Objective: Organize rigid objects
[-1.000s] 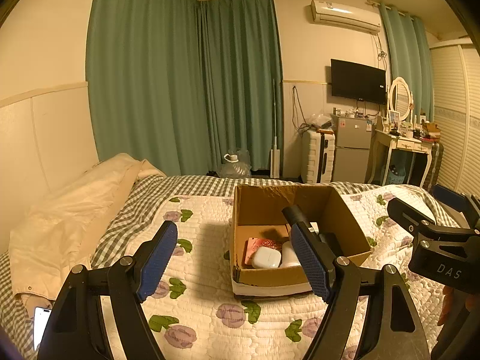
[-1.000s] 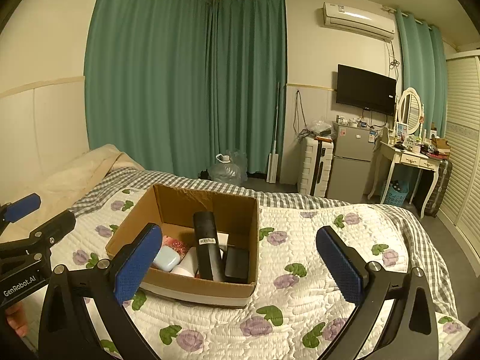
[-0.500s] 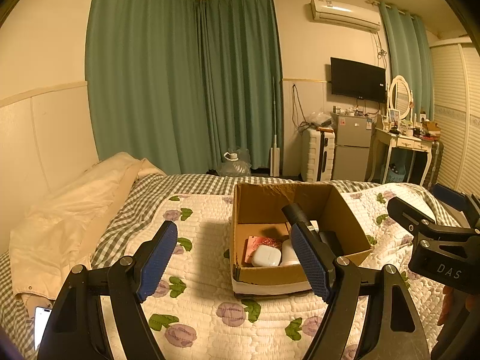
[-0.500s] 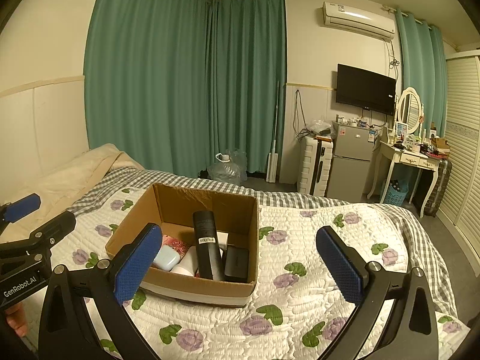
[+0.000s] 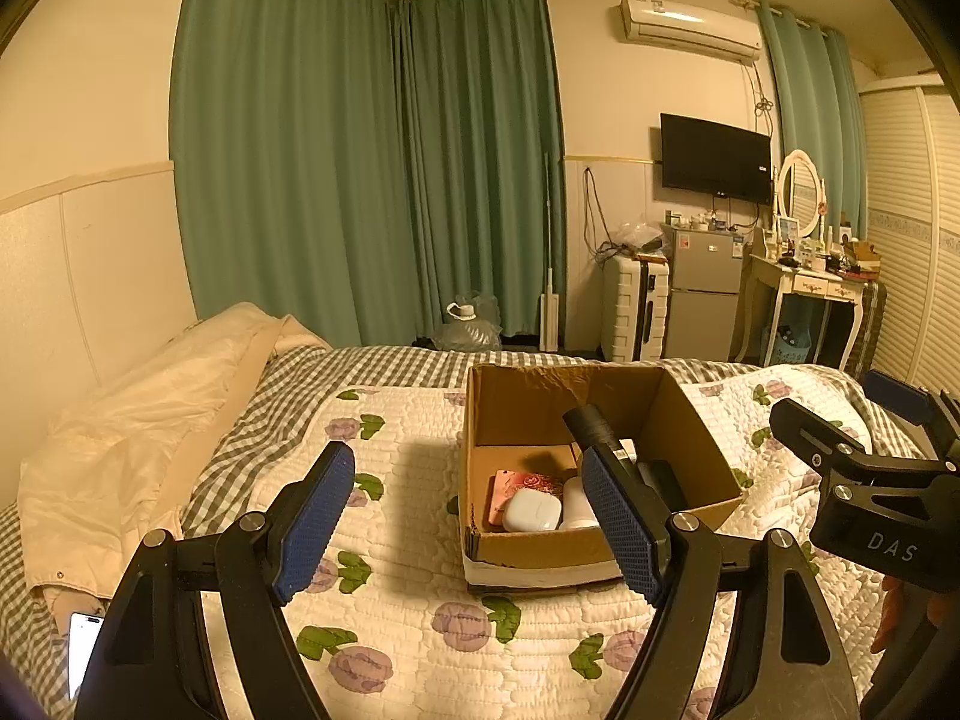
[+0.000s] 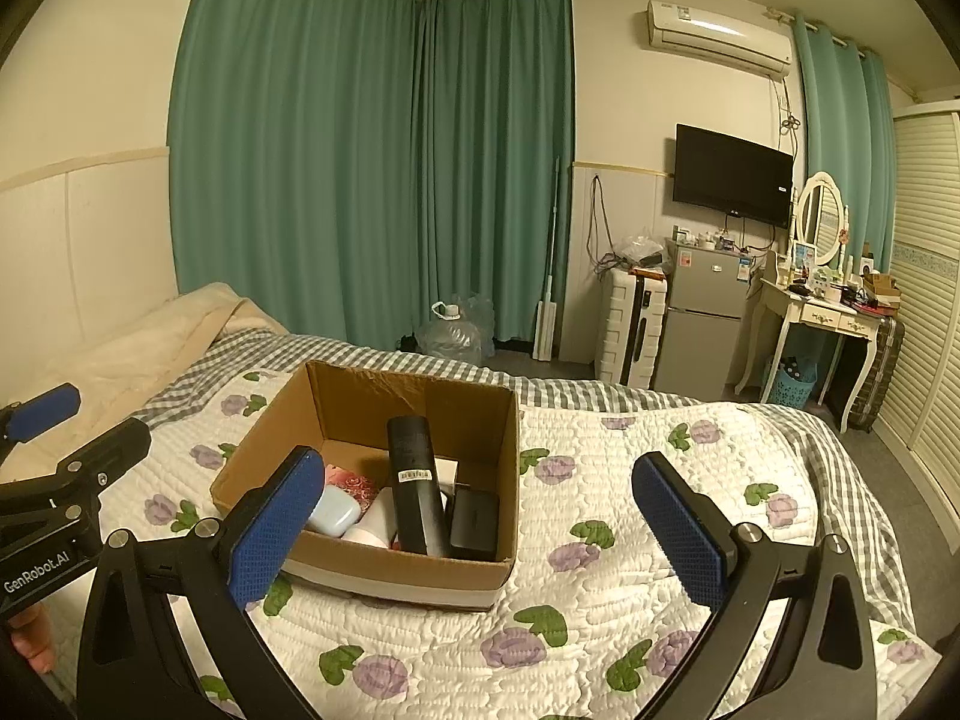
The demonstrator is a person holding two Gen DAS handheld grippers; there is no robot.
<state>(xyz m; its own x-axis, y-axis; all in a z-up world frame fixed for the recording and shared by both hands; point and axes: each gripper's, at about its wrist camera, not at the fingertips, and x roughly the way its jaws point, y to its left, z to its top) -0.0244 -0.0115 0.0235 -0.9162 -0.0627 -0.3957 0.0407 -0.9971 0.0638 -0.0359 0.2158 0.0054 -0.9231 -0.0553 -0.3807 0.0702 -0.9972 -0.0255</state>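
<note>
An open cardboard box [image 5: 528,549] [image 6: 354,402] stands on the flowered quilt [image 5: 420,630] [image 6: 600,480]. In it lie a tall black cylinder [image 6: 413,489] [image 5: 591,423], a white earbud case [image 5: 532,510], a pale blue case [image 6: 333,511], a pink flowered item [image 5: 525,483] [image 6: 351,480] and a black box [image 6: 475,523]. My left gripper [image 5: 468,525] is open and empty, in front of the box's left side. My right gripper [image 6: 480,531] is open and empty, in front of the box's right side. The left gripper also shows at the left of the right wrist view [image 6: 54,480].
A cream duvet [image 5: 138,420] is bunched at the bed's left. A phone [image 5: 84,642] lies at the bed's lower left. Beyond the bed stand green curtains [image 5: 372,180], a white suitcase [image 5: 636,306], a small fridge [image 5: 702,294] and a dressing table [image 5: 810,294].
</note>
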